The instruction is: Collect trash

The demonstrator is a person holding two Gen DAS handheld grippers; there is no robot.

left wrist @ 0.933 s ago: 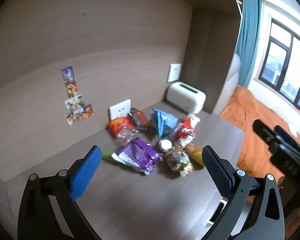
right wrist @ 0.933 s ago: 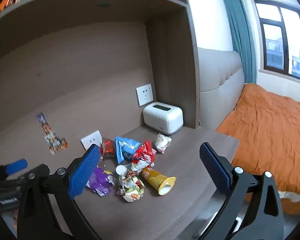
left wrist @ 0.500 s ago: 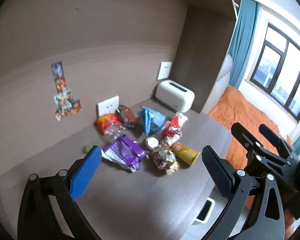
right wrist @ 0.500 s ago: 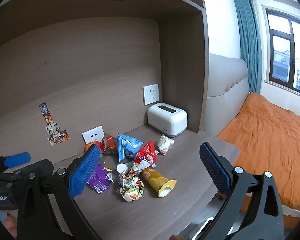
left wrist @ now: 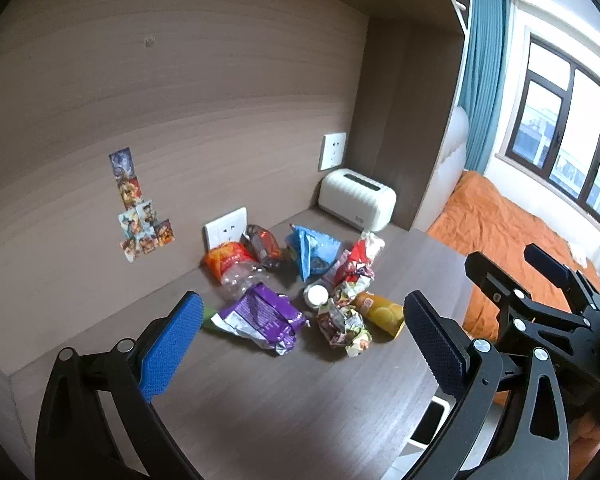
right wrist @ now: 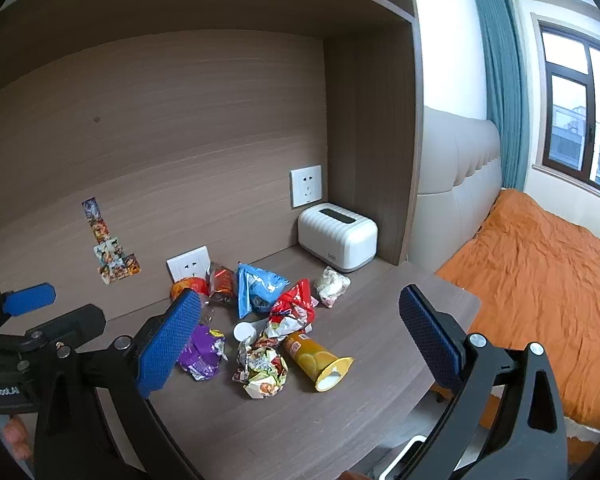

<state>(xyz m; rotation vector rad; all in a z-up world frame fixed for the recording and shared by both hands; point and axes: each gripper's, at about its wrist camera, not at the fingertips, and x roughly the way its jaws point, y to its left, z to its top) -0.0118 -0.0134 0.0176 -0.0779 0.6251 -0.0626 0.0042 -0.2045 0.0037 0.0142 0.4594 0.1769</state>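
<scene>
Your brown wood-grain table [left wrist: 284, 400] carries a loose heap of trash: purple wrapper [left wrist: 260, 320], blue bag [left wrist: 312, 250], yellow tube [right wrist: 316, 360], crushed bottle [left wrist: 240, 276]. A white box [right wrist: 336, 236] sits in the back corner.

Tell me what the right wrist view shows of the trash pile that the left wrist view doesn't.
Only the right wrist view shows the yellow chip can's open mouth and the whole crumpled white wrapper near the white box. Only the left wrist view shows the clear plastic bottle and the green scrap beside the purple bag. Both show the blue bag, red bag and white cap, with both grippers open and empty.
</scene>
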